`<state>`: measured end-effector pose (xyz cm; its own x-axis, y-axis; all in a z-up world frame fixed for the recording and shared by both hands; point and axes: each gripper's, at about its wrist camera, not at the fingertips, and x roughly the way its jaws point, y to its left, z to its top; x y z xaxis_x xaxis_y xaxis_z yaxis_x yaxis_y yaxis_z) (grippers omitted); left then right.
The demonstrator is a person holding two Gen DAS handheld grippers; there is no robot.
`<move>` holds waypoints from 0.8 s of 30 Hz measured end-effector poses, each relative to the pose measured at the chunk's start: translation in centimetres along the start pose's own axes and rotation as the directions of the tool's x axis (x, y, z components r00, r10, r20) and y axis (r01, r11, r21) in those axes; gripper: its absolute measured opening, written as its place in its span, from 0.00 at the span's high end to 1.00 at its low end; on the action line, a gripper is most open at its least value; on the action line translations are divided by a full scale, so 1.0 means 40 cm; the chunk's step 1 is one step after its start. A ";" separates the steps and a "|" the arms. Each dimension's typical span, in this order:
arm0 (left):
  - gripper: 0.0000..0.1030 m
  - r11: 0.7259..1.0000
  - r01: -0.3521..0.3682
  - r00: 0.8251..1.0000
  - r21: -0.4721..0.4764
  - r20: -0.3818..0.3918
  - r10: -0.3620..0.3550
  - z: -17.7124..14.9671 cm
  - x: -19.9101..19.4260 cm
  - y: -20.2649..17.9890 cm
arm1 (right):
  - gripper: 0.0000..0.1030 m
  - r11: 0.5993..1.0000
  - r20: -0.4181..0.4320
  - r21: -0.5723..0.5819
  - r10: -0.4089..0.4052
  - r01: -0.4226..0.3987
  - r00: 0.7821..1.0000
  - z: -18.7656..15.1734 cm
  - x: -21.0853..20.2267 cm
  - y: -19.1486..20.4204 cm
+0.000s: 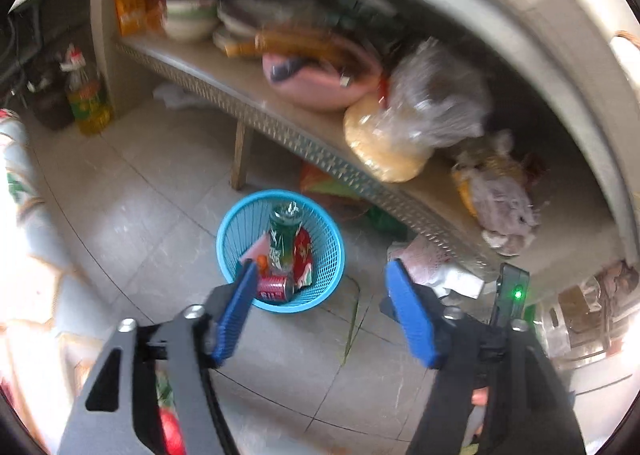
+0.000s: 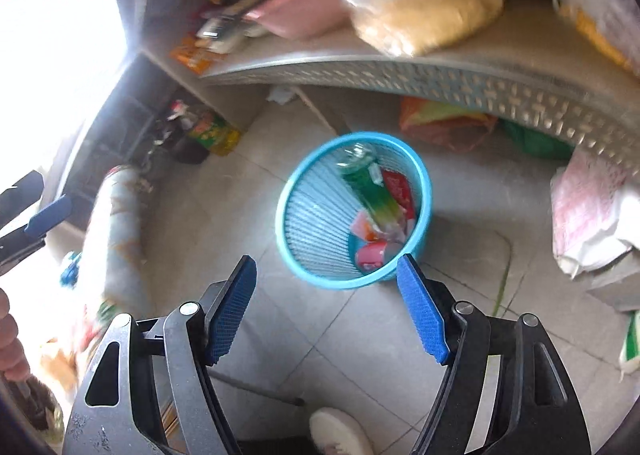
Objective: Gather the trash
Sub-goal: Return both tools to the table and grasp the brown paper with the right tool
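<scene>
A blue plastic mesh basket (image 1: pixel 332 255) stands on the tiled floor in front of a low shelf. It holds a crushed green plastic bottle (image 1: pixel 284 235), a red can (image 1: pixel 274 289) and red wrappers (image 1: pixel 303 255). The basket also shows in the right wrist view (image 2: pixel 316 215), with the bottle (image 2: pixel 372 187) and the can (image 2: pixel 372 255) inside. My left gripper (image 1: pixel 320 267) is open and empty, above the basket's near rim. My right gripper (image 2: pixel 326 263) is open and empty, just above and in front of the basket. The left gripper's blue pad shows at the right view's left edge (image 2: pixel 48 215).
A low shelf (image 1: pixel 280 123) carries bowls, a pink bag (image 1: pixel 320 79) and a clear bag of yellow grain (image 1: pixel 384 143). An oil bottle (image 1: pixel 86 99) stands at the left. Bags lie on the floor to the right (image 2: pixel 588 215) and under the shelf (image 2: pixel 440 119).
</scene>
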<state>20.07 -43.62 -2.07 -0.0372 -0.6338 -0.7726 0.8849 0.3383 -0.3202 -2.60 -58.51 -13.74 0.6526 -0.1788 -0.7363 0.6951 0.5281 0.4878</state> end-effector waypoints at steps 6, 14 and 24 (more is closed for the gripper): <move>0.05 0.998 -0.044 0.985 -0.038 0.165 0.050 -0.168 -0.253 0.036 | 0.28 0.989 0.071 -0.136 0.073 -0.063 0.995 -0.044 -0.146 0.139; 0.06 0.958 -0.113 0.949 -0.264 0.257 0.183 -0.449 -0.483 0.177 | 0.27 0.941 0.030 -0.292 0.188 -0.171 0.982 -0.080 -0.223 0.345; 0.05 0.850 -0.207 0.846 -0.485 0.348 0.405 -0.743 -0.705 0.314 | 0.26 0.817 -0.234 -0.411 0.334 -0.405 0.913 -0.194 -0.136 0.638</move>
<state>18.46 -0.83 -0.58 0.4885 -0.6410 -0.5921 0.5344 0.7562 -0.3777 9.26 -37.62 -0.93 0.7576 0.2077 -0.6188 0.1800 0.8448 0.5039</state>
